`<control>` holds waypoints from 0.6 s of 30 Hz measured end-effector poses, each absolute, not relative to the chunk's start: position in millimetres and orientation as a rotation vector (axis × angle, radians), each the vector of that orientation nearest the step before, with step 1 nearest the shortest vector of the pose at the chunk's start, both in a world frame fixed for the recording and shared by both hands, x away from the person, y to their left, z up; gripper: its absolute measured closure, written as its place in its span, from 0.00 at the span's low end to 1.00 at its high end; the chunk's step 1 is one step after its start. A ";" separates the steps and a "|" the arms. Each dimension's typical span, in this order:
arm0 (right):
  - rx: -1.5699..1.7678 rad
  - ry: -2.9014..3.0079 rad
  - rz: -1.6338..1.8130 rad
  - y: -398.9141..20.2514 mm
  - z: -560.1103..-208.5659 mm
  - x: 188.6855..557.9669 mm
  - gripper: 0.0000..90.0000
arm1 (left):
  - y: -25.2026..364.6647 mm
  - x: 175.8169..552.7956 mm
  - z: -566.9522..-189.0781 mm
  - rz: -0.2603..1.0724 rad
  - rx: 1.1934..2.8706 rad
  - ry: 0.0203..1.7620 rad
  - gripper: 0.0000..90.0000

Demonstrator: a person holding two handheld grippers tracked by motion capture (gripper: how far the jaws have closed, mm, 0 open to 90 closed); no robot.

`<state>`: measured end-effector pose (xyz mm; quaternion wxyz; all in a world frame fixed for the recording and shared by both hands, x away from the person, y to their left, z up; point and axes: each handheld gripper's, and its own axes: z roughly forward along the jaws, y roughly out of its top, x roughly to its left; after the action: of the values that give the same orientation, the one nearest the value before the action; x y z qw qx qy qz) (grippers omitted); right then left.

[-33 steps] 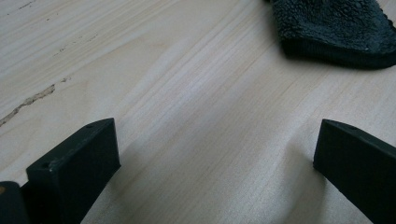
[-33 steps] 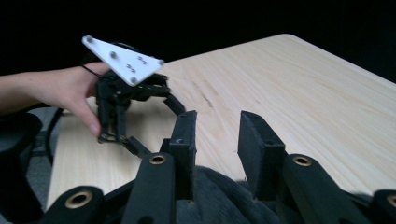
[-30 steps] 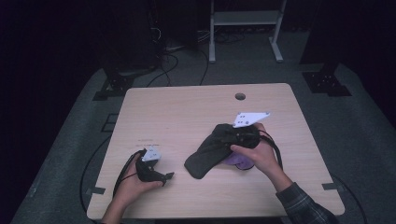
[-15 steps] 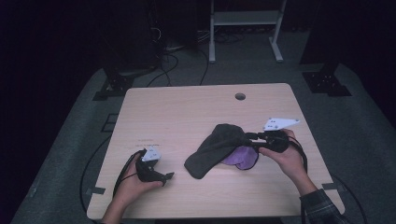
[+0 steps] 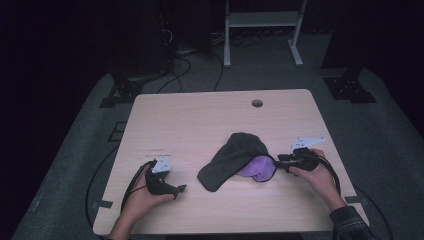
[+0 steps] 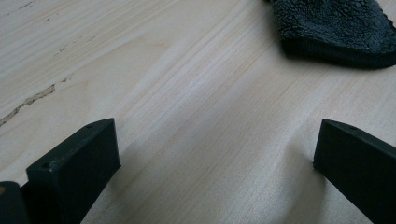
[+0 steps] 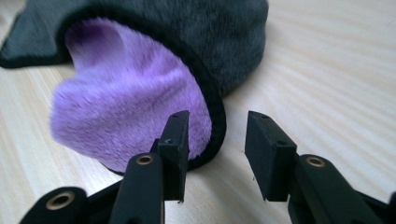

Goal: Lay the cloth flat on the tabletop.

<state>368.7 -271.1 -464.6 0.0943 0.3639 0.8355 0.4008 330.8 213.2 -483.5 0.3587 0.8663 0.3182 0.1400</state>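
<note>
A fleece cloth (image 5: 227, 157), dark grey outside, lies crumpled on the wooden table (image 5: 200, 120), with its purple inner side (image 5: 257, 168) turned up at the right end. My right gripper (image 5: 279, 161) sits low at that end and points left at it. Its jaws have just been opening. In the right gripper view the gripper (image 7: 217, 140) is open, with the cloth's dark hem (image 7: 215, 130) just beyond the tips and no pad pressing it. My left gripper (image 5: 179, 190) rests open on the table at the front left; between its jaws (image 6: 215, 154) is bare wood, the cloth (image 6: 336, 28) farther off.
A round cable hole (image 5: 257, 103) sits near the table's far edge. A white metal frame (image 5: 260, 20) and black stand bases (image 5: 350, 87) are on the floor behind. The left gripper's cable (image 5: 131, 182) loops over the front left of the table.
The right hand has moved from above the cloth to its right end and down toward the table. The cloth now lies flatter, with its purple side showing. The left hand has stayed put.
</note>
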 end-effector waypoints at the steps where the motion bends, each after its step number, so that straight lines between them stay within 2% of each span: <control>1: 1.087 2.484 1.186 -270.9 -466.9 369.9 0.66 | 213.2 330.8 -483.5 0.361 2.234 0.821 0.00; 5: 1.097 2.510 1.203 -270.1 -472.2 373.3 0.66 | 213.2 330.8 -483.5 0.361 2.234 0.821 0.00; 6: 1.098 2.537 1.213 -268.9 -474.7 374.8 0.72 | 213.2 330.8 -483.5 0.361 2.234 0.821 0.00; 7: 1.098 2.537 1.213 -268.9 -474.7 374.8 0.72 | 213.2 330.8 -483.5 0.361 2.234 0.821 0.00; 8: 1.104 2.560 1.220 -267.2 -476.7 375.5 0.84 | 213.2 330.8 -483.4 0.361 2.235 0.821 0.00; 9: 1.100 2.568 1.223 -266.2 -477.5 375.8 0.88 | 213.2 330.8 -483.5 0.361 2.234 0.821 0.00; 11: 1.100 2.569 1.225 -265.3 -476.3 375.7 0.94 | 213.2 330.8 -483.5 0.361 2.234 0.821 0.00; 16: 1.048 2.527 1.260 -262.5 -458.4 371.7 0.97 | 213.1 330.6 -483.6 0.361 2.231 0.822 0.00; 18: 1.028 2.503 1.314 -260.5 -449.3 368.9 0.97 | 214.4 329.1 -482.8 0.361 2.217 0.806 0.05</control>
<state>368.9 -260.5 -449.3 0.0667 0.3409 0.8302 0.4359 329.1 214.4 -482.8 0.3687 0.8636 0.3138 0.1407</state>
